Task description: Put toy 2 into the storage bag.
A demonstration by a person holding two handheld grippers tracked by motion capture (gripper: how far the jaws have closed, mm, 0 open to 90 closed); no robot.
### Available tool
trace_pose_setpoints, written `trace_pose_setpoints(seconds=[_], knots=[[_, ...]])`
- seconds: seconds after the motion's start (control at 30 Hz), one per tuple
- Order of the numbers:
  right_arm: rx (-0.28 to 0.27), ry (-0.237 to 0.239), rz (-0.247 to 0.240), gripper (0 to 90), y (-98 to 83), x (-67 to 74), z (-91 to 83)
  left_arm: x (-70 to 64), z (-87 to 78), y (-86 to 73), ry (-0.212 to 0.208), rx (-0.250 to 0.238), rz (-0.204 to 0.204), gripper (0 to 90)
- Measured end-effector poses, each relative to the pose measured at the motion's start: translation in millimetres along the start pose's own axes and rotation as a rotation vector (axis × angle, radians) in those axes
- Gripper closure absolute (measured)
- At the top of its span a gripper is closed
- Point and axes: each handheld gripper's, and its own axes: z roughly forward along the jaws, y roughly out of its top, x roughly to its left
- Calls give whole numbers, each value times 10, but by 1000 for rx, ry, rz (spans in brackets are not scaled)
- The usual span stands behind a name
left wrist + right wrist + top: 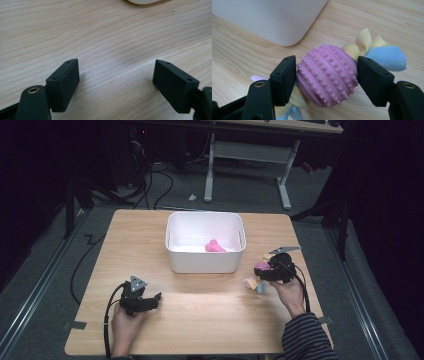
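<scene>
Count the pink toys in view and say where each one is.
2. One pink toy lies inside the white bin; a studded pink ball sits between the right gripper jaws.

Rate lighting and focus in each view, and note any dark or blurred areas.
High view: table lit, bright patch before the white bin, surroundings nearly black. Left gripper view: wood grain sharp, open left tongs slightly soft. Right gripper view: pink studded ball sharp between the right tongs, evenly lit.
</scene>
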Motion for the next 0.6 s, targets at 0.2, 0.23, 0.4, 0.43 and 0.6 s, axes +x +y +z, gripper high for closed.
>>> trace_pose_setpoints(seconds=[0.2, 0.23, 0.4, 0.43, 0.6], knots=[[-22, 8, -7, 337, -6, -22, -83, 0, 0, 0, 0, 0, 0, 217], [-26, 11, -10, 337, -6, -24, -96, 0, 0, 0, 0, 0, 0, 217], [-40, 9, -25, 337, 12, -30, -182, 0, 0, 0, 0, 0, 0, 217], [-46, 11, -27, 337, 15, -34, -198, 0, 0, 0, 0, 0, 0, 217], [-55, 8, -31, 337, 39, -47, -277, 1, 0, 0, 0, 0, 0, 217]])
